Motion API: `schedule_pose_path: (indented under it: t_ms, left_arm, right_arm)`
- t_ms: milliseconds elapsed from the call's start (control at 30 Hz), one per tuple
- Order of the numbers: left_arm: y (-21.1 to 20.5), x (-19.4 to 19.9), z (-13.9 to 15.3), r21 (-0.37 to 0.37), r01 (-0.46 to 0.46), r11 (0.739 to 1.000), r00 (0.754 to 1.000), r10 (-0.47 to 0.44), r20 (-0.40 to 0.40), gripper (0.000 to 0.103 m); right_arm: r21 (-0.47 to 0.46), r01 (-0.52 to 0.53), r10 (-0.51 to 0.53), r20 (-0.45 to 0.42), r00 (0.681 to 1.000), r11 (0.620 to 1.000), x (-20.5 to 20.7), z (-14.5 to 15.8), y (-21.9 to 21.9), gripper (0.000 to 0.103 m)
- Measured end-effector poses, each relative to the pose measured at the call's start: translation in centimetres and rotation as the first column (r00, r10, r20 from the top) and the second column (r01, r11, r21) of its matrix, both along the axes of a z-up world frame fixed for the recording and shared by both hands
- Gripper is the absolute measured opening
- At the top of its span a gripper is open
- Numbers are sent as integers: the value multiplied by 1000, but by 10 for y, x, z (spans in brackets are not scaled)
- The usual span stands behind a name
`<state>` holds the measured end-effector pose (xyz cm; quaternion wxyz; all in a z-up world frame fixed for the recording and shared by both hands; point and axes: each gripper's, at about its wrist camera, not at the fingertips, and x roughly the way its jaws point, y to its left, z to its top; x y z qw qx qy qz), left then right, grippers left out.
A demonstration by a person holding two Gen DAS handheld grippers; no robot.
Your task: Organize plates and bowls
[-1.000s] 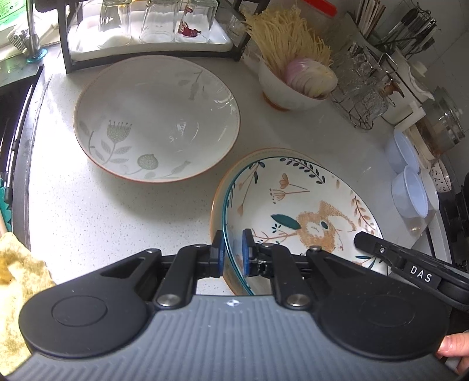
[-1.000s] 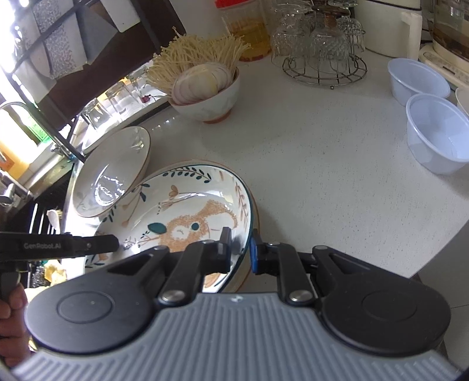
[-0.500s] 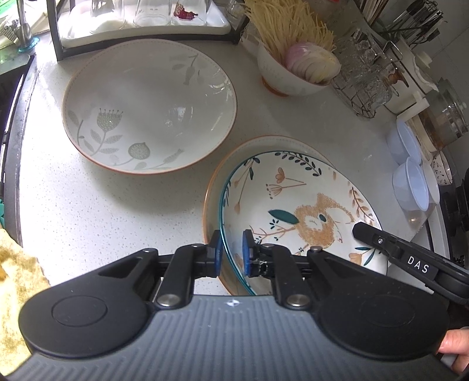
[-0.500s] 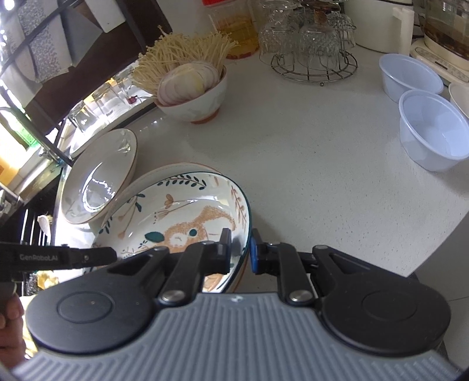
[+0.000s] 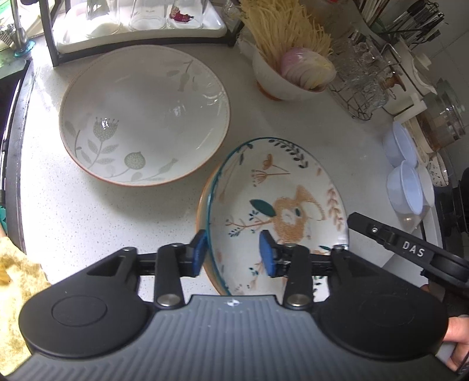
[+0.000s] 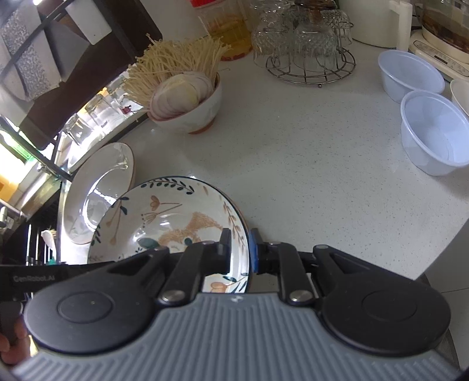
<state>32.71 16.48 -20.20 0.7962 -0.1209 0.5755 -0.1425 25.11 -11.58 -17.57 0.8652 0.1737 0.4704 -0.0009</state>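
Nearest to me, the left gripper (image 5: pixel 233 252) has just been opening: its blue pads (image 5: pixel 266 256) stand apart, with the near rim of the squirrel-patterned bowl (image 5: pixel 281 199) passing between them. The outer pad sits just beside the rim on the counter side, the inner pad hangs over the bowl's painted inside, and neither one presses on it.

On the opposite edge of the same bowl (image 6: pixel 164 217), the right gripper (image 6: pixel 239 252) is clamped tight on the rim, one finger inside the bowl and the other outside. From the left wrist view its black finger marked DAS (image 5: pixel 410 249) reaches in over the bowl's right edge. A bit of a hand (image 5: pixel 457 343) shows at the lower right corner there.

The patterned bowl rests inside another dish with an orange-brown rim (image 5: pixel 202 205), of which only a sliver peeks out on the left. Both stand on the speckled white counter (image 6: pixel 322 175).

Just beyond, to the left and close beside the stack, lies a large white bowl with grey-green flowers (image 5: pixel 143 114), empty and upright.

Farther back stands a white bowl holding enoki mushrooms and sliced onion (image 6: pixel 187 102). To the right are two pale plastic bowls (image 6: pixel 433 132), well apart from the stack. At the back are a wire rack of upturned glasses (image 6: pixel 304 49) and a tray of glasses (image 5: pixel 140 26).
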Motion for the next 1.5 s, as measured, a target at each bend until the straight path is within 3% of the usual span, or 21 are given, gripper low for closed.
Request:
schedule_pose_path:
  t_ms: [100, 433, 600, 967, 1267, 1500]
  left_arm:
    - [-4, -1, 4, 60, 22, 998, 1000, -23, 12, 57]
    - [-5, -26, 51, 77, -8, 997, 987, -5, 163, 57]
    - [-11, -52, 97, 129, -20, 991, 960, -17, 279, 57]
    - [-32, -127, 167, 119, -81, 990, 889, 18, 458, 57]
    - [-55, -177, 182, 108, -133, 985, 855, 59, 515, 57]
    - [-64, -198, 180, 103, -159, 982, 850, 83, 520, 57]
  right_arm:
    - [2, -1, 1, 21, 1000, 1000, -3, 5, -1, 17]
    - [9, -58, 56, 141, 988, 998, -17, 45, 4, 17]
    - [2, -99, 96, 217, 971, 995, -31, 77, 5, 17]
    - [-16, -182, 175, 369, 913, 983, -80, 136, -18, 17]
    - [-60, -220, 224, 432, 874, 974, -121, 152, -35, 17]
    - [-57, -241, 241, 434, 868, 969, -136, 154, -41, 17]
